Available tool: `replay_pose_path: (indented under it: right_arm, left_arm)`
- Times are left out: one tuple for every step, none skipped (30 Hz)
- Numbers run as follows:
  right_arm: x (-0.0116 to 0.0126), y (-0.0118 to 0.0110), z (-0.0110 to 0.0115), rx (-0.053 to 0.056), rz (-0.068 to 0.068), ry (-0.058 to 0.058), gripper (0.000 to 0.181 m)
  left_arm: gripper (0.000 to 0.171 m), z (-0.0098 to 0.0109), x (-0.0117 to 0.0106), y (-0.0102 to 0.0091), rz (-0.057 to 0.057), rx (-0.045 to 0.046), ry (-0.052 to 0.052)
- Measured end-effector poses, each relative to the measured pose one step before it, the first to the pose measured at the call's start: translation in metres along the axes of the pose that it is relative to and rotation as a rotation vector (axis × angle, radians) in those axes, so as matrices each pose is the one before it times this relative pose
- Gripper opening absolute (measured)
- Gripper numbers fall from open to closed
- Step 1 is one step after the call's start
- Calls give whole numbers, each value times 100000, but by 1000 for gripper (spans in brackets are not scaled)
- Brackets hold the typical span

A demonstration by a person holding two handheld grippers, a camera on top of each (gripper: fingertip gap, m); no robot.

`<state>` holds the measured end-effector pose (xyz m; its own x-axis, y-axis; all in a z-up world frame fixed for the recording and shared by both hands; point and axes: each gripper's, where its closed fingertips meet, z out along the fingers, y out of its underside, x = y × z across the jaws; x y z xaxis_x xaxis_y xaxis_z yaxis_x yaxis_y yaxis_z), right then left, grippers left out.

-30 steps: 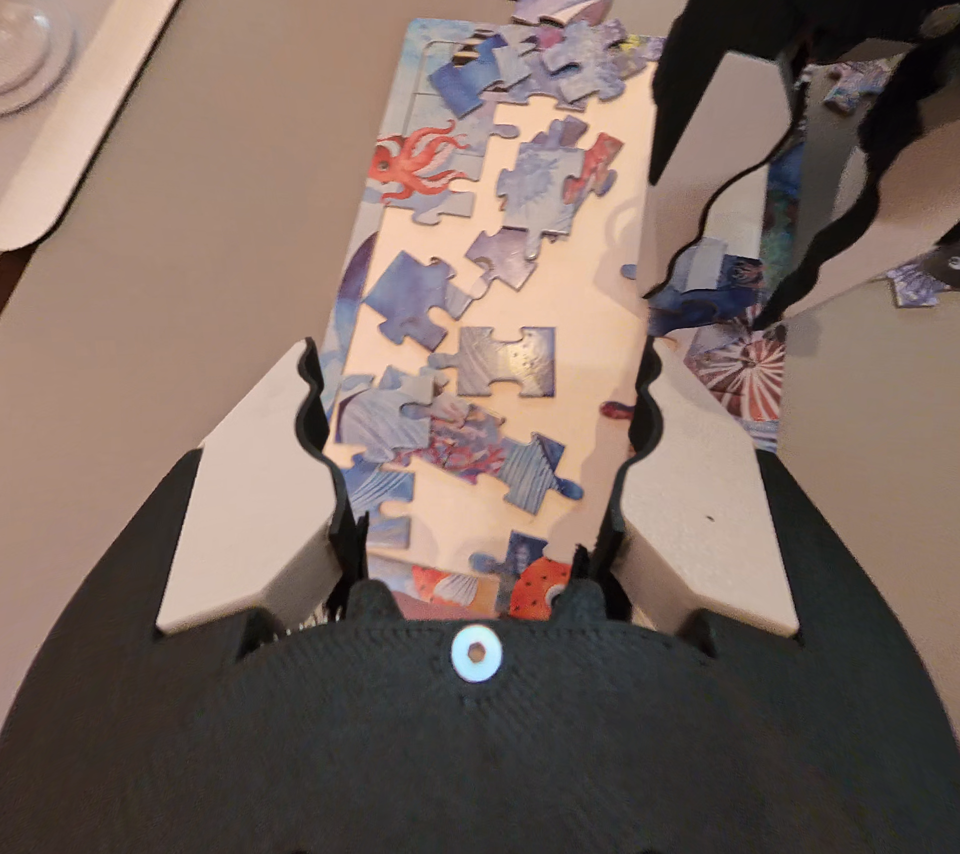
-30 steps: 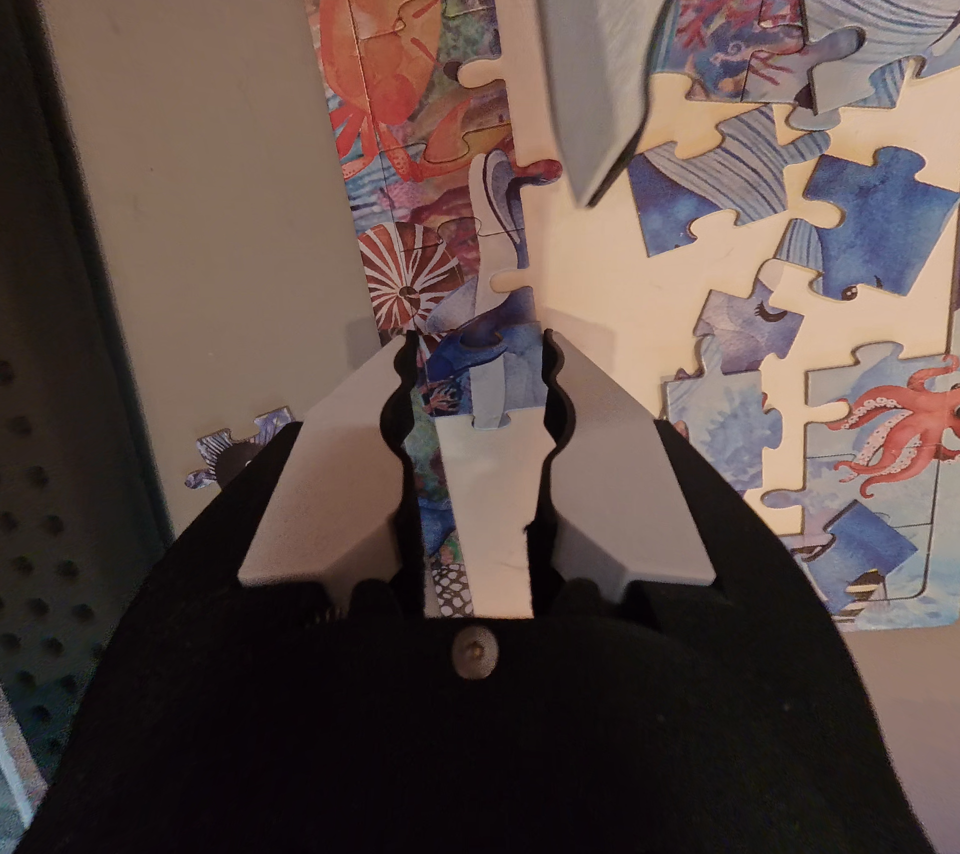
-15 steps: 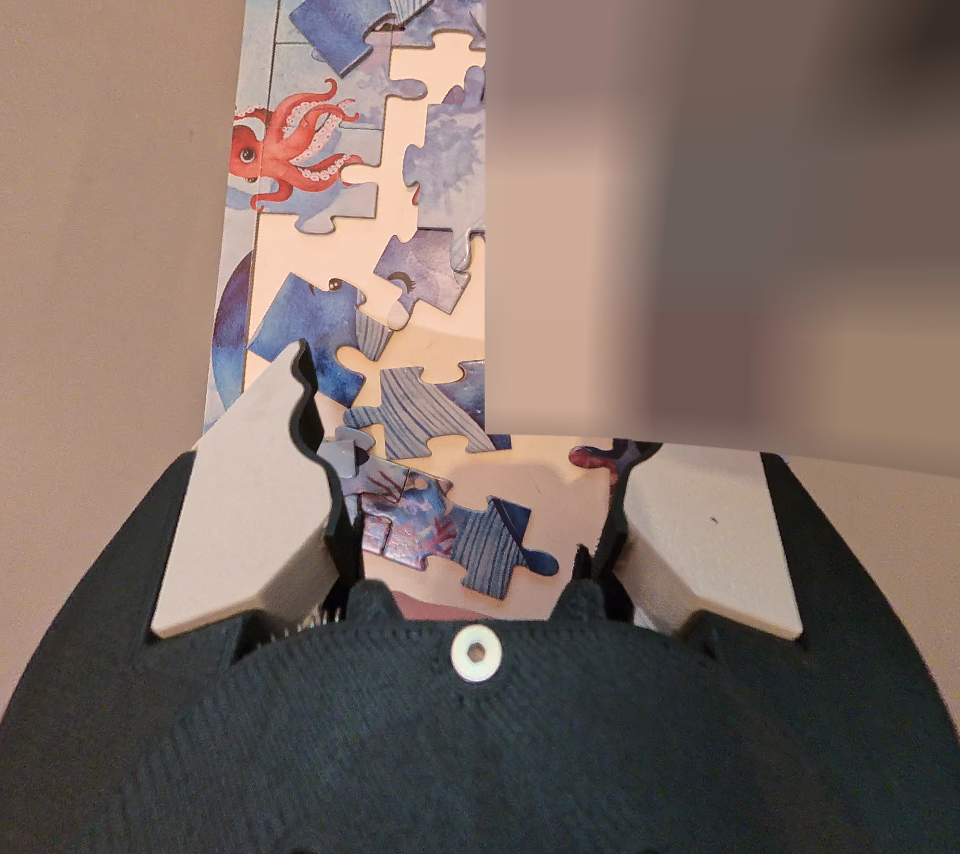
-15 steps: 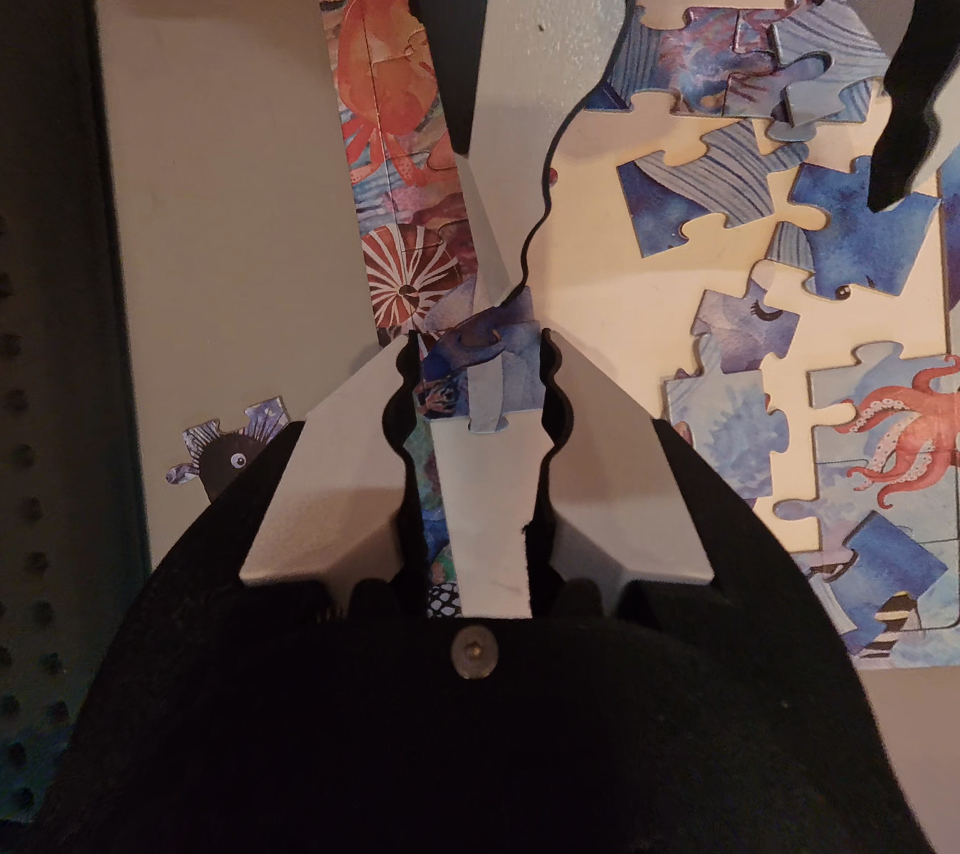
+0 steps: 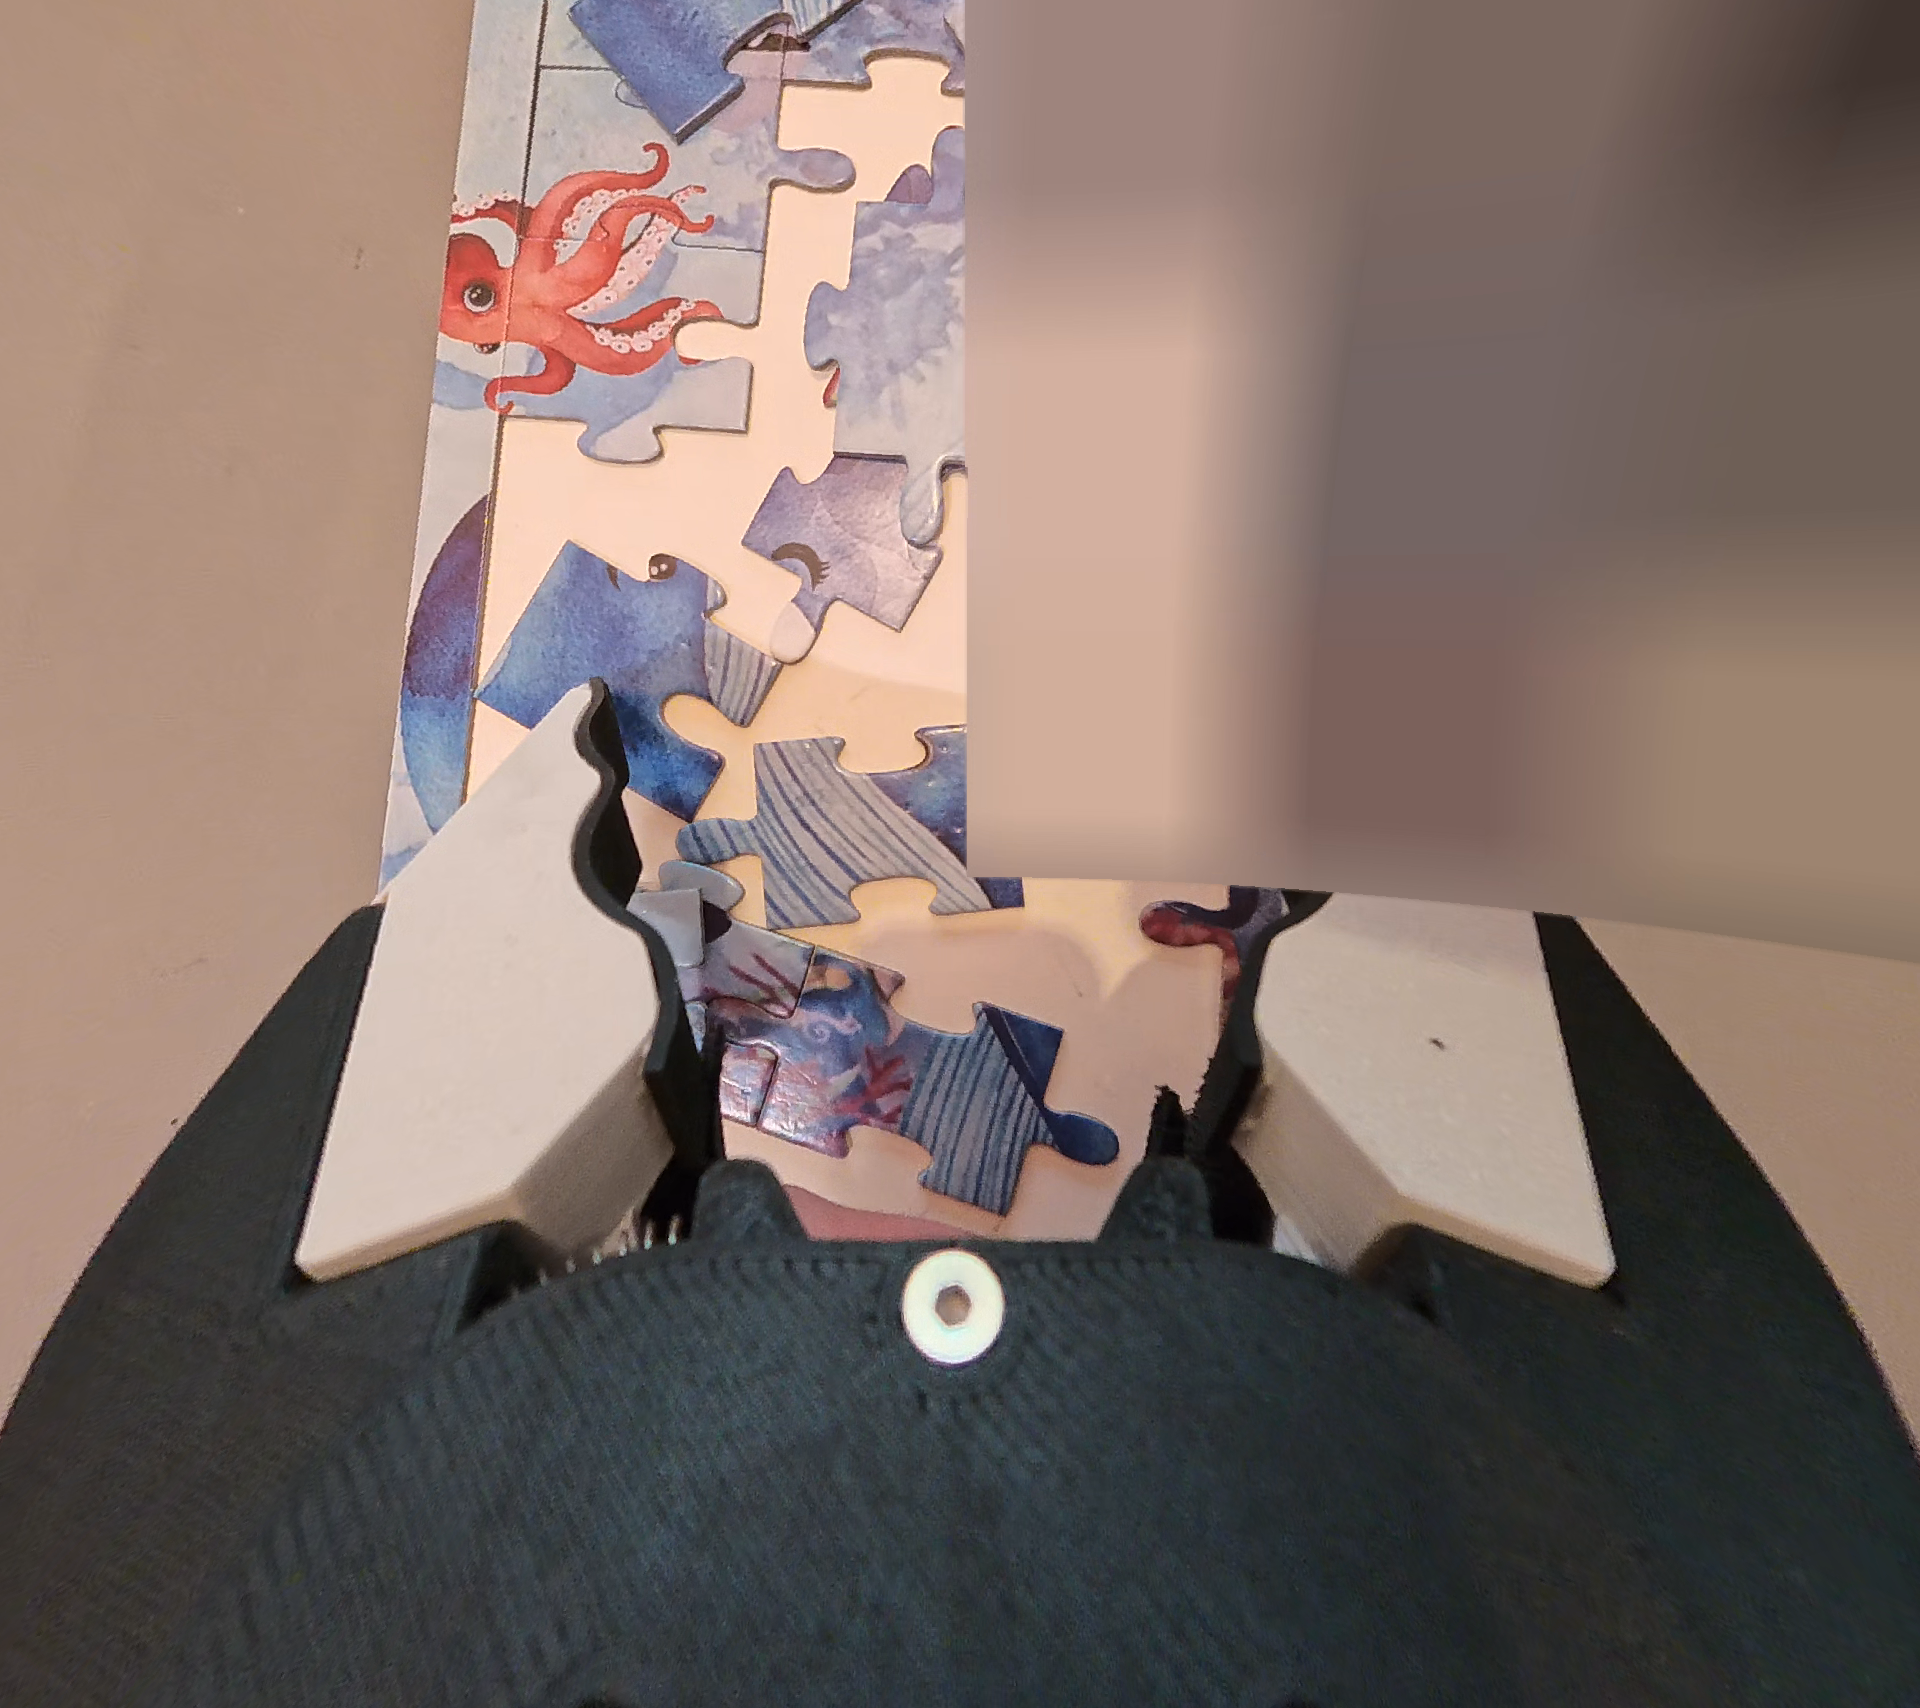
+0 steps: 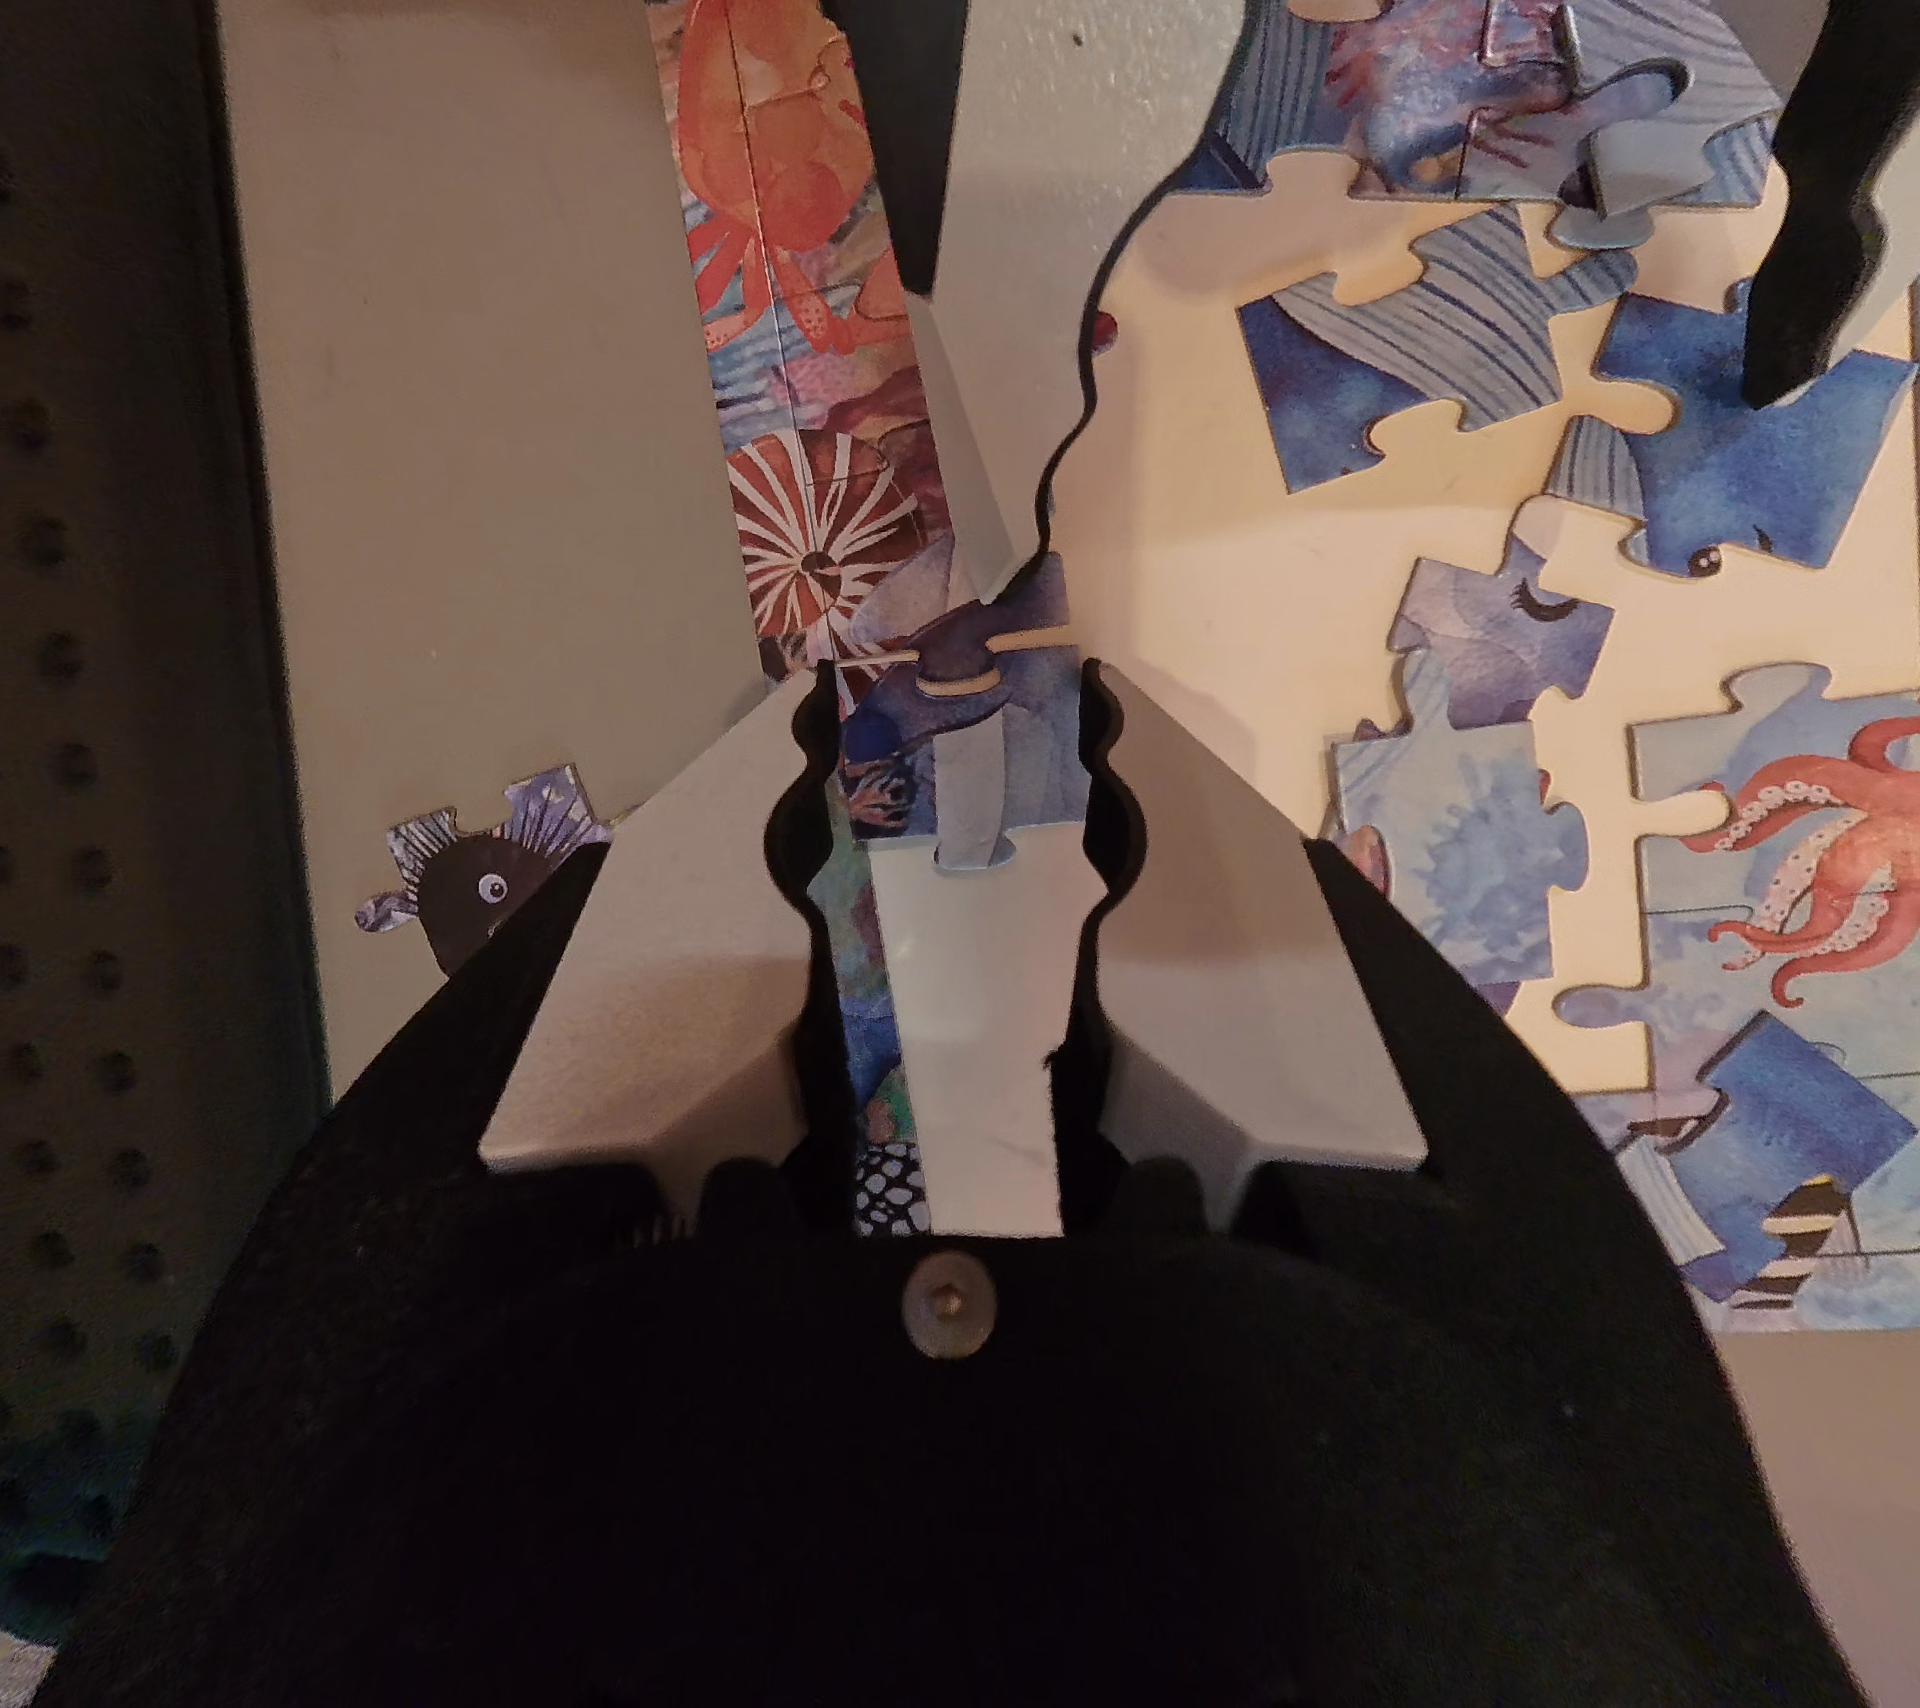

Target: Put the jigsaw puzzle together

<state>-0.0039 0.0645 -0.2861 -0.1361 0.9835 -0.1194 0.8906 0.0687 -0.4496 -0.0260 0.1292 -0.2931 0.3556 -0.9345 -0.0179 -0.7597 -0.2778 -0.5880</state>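
Judging from the puzzle tray point(image 6: 1195, 432), the job is perhaps a third done. Left of the tray on the counter point(image 6: 436, 308) lies a stray black fish piece point(image 6: 468, 869). Along the tray's left edge a column with the orange crab point(image 6: 769, 131) is joined; at its right edge the octopus pieces point(image 6: 1829, 837) are seated. Between them loose blue pieces point(image 6: 1403, 380) lie unplaced on bare board.

The right gripper point(image 6: 956, 671) holds its jaws narrowly parted around a dark blue piece point(image 6: 966, 723) beside the crab column; whether they pinch it I cannot tell. The left gripper point(image 5: 935, 827) has its jaws spread wide over the tray. A blurred patch hides much of the left wrist view.
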Motion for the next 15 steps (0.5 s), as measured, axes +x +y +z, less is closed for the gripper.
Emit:
replay_pose_path:
  right_arm:
    - [-56,-117,80,54,-506,437,45]
    - [-38,-102,76,-195,35,445,45]
    - [29,-34,53,-512,575,629,45]
    - [-9,-34,28,-323,-133,573,45]
    - [-8,14,20,-272,-660,647,45]
    - [2,31,3,-236,-347,398,45]
    - [1,8,14,57,-450,285,45]
    - [5,-3,-8,102,-248,75,45]
    - [-5,10,-3,-154,-326,6,45]
    - [18,42,-6,-429,-651,124,45]
    - [29,69,-34,-698,-353,138,45]
    - [19,35,-21,-567,-115,-45,45]
    - [8,24,-2,-407,-329,-83,45]
    - [33,69,-20,-726,-839,342,45]
    - [84,98,-40,-801,-369,391,45]
  left_arm:
    - [125,19,4,7,-161,51,108]
    - [125,17,-3,-8,-70,62,76]
    - [125,12,-5,-17,-64,28,39]
    - [125,9,5,4,-25,15,24]
    - [125,6,5,-8,-23,6,-4]
    - [125,-4,-14,6,-27,-5,-20]
    - [125,0,0,-1,-8,6,-7]
    - [125,-1,1,2,-8,-13,3]
    - [126,-13,-4,0,-1,9,-2]
    - [126,-1,1,1,-20,-8,0]
    - [126,2,-7,-2,-9,-5,10]
    - [126,4,0,11,-17,20,16]
    - [126,-7,3,-9,-9,19,19]
    - [126,3,-6,-4,-7,12,23]
    - [126,-3,1,4,-15,29,27]
